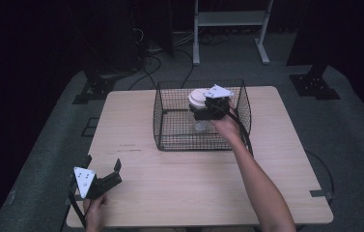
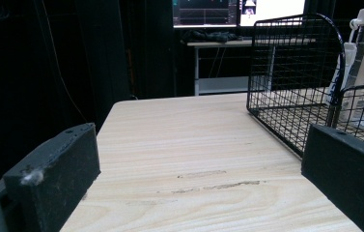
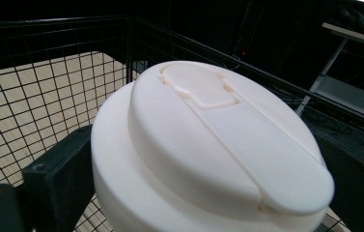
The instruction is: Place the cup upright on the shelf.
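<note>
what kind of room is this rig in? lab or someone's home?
Most likely a lab or recording studio, not a home. Dark curtained surroundings ring a lone wooden table, cables trail across the grey carpet, and lit monitors sit on a metal-framed bench behind. The right gripper holds a white-lidded jar inside a wire basket.

Left claw (image 1: 104, 170) rests agape; right claw (image 1: 203, 112) reaches forward, clamped.

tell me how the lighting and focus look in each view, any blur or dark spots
High view: the table is evenly lit, the room beyond nearly black, the image a little soft. Left gripper view: the wood grain is sharp, the monitor glows bright, the left side is dark. Right gripper view: the white lid sits very close, slightly soft, without harsh glare.
</note>
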The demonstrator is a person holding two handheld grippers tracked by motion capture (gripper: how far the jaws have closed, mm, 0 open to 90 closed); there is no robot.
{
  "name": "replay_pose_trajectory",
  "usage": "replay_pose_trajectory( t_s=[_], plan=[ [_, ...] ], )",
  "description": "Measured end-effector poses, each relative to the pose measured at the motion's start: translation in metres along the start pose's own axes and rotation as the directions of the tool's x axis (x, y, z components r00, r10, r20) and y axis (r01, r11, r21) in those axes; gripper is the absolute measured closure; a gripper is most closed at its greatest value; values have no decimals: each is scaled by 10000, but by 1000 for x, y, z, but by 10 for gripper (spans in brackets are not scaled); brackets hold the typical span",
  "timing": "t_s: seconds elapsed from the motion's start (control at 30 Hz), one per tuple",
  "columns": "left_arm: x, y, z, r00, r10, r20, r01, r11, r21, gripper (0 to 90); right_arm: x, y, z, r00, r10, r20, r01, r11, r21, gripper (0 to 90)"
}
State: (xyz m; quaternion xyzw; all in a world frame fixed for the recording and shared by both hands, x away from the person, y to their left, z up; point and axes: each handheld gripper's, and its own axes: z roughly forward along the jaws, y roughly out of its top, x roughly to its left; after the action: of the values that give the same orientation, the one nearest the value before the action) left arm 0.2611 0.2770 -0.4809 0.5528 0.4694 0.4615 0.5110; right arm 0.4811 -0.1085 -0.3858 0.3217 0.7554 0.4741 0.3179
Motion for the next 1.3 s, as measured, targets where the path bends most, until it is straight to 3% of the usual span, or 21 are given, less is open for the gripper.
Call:
replay_pose_trajectory(
  t_s=[0.77,1.3],
  plan=[
    [1,0,0,10000,-55,9,55,10000,-7,0,1,1,-1,9999,-116,101,115,9999,96,36],
    [1,0,-1,10000,-92,29,92,9999,-51,0,0,4,-2,9999,114,10,-113,9999,-94,21]
  ],
)
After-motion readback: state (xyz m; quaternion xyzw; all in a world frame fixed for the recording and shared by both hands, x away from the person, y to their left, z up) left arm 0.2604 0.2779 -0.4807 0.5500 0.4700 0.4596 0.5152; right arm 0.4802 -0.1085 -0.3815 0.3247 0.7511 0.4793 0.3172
